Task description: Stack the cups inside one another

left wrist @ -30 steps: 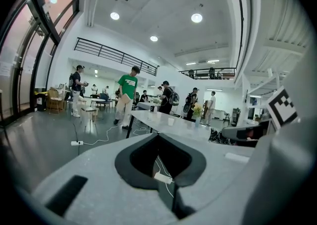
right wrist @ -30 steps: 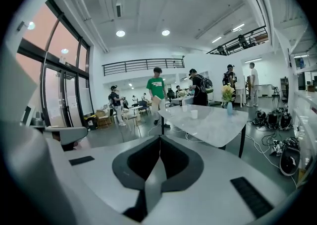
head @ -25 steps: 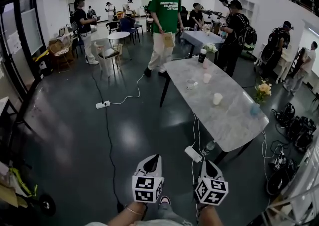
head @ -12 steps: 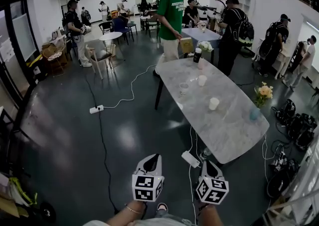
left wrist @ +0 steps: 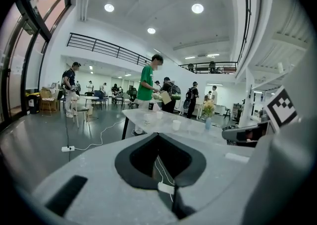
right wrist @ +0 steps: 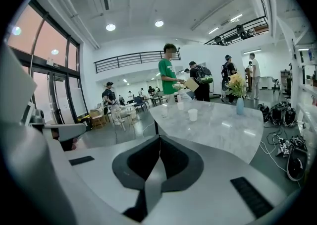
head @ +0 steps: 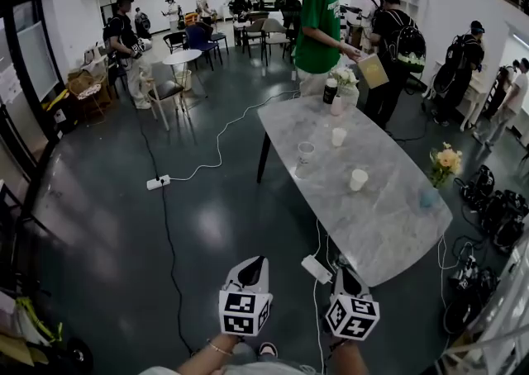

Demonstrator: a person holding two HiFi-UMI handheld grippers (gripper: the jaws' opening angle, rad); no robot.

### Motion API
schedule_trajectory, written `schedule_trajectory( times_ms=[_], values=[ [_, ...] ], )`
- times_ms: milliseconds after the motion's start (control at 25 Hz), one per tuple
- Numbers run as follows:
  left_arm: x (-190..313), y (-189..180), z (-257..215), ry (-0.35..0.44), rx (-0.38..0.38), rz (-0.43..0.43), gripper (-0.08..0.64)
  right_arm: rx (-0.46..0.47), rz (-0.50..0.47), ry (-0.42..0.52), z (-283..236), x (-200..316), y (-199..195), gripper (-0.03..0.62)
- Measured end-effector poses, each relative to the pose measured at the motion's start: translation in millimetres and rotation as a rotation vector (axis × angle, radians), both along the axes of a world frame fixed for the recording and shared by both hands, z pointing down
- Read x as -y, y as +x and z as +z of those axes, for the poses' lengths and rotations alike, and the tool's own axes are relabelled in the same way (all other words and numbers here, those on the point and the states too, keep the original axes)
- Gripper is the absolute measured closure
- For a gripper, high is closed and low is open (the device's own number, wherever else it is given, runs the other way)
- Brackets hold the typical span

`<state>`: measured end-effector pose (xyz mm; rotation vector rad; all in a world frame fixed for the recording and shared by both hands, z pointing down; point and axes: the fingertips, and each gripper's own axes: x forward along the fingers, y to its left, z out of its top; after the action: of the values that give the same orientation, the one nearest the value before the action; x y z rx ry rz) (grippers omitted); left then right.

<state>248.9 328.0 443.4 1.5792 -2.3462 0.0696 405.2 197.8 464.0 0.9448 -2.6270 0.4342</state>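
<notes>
A long marble table stands ahead of me to the right. On it are a clear cup, a white cup and another white cup; a pale cup stands at the far end. My left gripper and right gripper hang low over the dark floor, well short of the table, both shut and empty. In the left gripper view the left gripper points at the cups. The right gripper points at the nearest white cup.
A blue vase with yellow flowers stands near the table's right edge; a dark bottle and white flowers at its far end. A person in green stands there. Power strips and cables lie on the floor; bags at right.
The table and cups have come nearer in the head view. The person in green has walked right, to the table's far end. Both grippers stay shut, side by side.
</notes>
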Motion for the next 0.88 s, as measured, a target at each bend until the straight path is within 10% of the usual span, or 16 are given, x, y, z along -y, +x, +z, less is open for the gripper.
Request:
schedule_trajectory(
  times_ms=[880],
  values=[
    [105, -189, -4, 0.044, -0.020, 0.194, 0.563, -0.013, 0.201, 0.034, -12, 66, -161, 0.584]
  ],
)
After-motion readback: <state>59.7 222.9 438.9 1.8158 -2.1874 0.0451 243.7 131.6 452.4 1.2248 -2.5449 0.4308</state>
